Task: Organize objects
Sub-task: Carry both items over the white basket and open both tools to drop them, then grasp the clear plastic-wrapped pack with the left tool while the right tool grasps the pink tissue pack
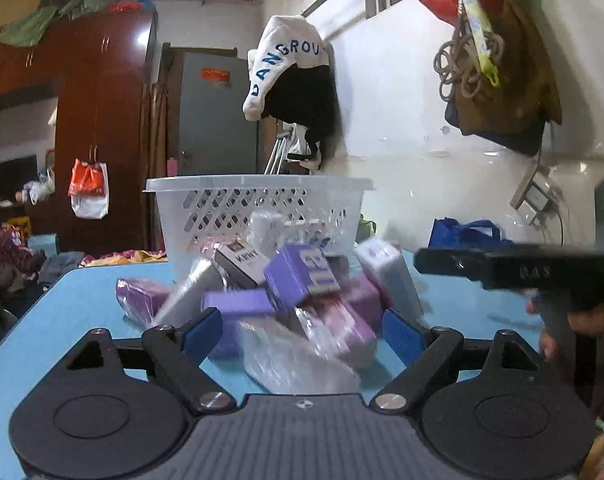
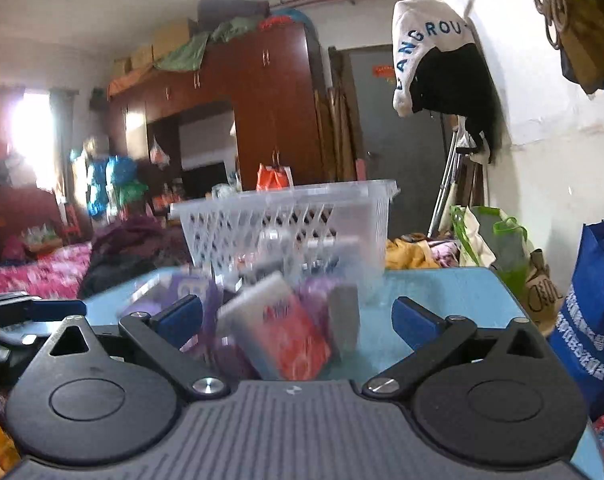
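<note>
A pile of small boxes and wrapped packs [image 1: 302, 300], purple, white and clear, lies on the blue table [image 1: 74, 312] in front of a white perforated basket [image 1: 258, 208]. My left gripper [image 1: 302, 334] is open, its blue pads [image 1: 204, 334] on either side of the pile's near edge, with a clear-wrapped pack [image 1: 294, 356] between them. My right gripper [image 2: 298, 320] is open, facing the same pile [image 2: 278, 320], where a red and white pack [image 2: 290, 340] leans; the basket [image 2: 286, 220] stands behind. The right gripper's body [image 1: 521, 272] shows at the right of the left wrist view.
A white wall is to the right, with a hanging jacket [image 1: 290, 68] and bags [image 1: 497, 52]. A blue bag [image 2: 589, 320] and a green bag [image 2: 497, 240] stand past the table's right edge. A dark wardrobe [image 1: 102, 120] and a cluttered bed [image 2: 38, 268] lie beyond the table.
</note>
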`<control>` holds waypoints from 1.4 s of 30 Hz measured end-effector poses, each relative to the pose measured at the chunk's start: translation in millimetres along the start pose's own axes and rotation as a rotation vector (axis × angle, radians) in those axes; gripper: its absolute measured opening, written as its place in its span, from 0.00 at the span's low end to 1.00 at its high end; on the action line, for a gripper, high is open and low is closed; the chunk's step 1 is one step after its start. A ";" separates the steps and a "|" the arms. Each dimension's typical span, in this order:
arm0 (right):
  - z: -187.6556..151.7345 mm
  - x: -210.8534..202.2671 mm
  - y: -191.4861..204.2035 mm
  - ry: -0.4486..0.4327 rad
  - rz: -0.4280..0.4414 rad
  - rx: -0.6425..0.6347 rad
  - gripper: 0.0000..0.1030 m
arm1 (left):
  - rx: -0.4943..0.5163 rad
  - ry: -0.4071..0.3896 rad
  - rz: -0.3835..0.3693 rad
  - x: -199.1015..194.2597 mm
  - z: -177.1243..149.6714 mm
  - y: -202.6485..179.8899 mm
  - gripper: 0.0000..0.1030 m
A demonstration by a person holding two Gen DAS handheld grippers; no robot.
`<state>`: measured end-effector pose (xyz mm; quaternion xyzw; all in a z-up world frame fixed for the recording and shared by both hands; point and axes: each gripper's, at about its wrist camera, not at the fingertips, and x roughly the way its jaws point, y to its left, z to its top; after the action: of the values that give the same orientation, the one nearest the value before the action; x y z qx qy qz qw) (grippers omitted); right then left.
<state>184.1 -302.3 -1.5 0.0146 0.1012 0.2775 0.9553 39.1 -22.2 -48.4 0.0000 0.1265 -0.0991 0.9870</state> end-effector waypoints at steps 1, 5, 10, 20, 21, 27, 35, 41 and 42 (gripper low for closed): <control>0.5 1.0 1.5 0.004 -0.003 -0.005 1.00 | 0.012 0.023 0.009 4.8 -0.8 1.0 0.87; 1.4 0.7 8.9 0.011 -0.013 -0.037 1.00 | -0.005 0.065 0.055 5.1 -13.3 16.7 0.84; -3.3 10.0 19.2 0.040 -0.014 -0.078 0.97 | -0.028 0.029 0.162 -12.2 -12.8 40.5 0.84; -9.3 31.2 36.0 0.146 -0.078 -0.168 0.59 | 0.020 0.072 0.095 5.9 -18.5 20.5 0.84; -10.3 32.5 38.0 0.152 -0.084 -0.180 0.58 | 0.020 0.077 0.091 7.7 -19.4 18.4 0.84; -13.2 30.2 40.5 0.155 -0.112 -0.216 0.37 | 0.032 0.082 0.086 12.9 -22.8 8.8 0.84; -9.9 6.5 27.9 0.101 -0.036 -0.147 0.30 | 0.005 0.071 0.126 17.1 -21.0 13.8 0.67; -12.5 -0.4 18.7 0.099 -0.018 -0.127 0.29 | 0.008 0.055 0.144 15.7 -21.2 15.2 0.36; -13.4 -0.7 16.4 0.102 -0.019 -0.124 0.29 | 0.008 0.054 0.144 14.8 -20.6 15.8 0.36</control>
<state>172.2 -289.2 -13.2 -0.0598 0.1324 0.2746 0.9505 51.1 -9.1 -72.4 0.0159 0.1522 -0.0283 0.9878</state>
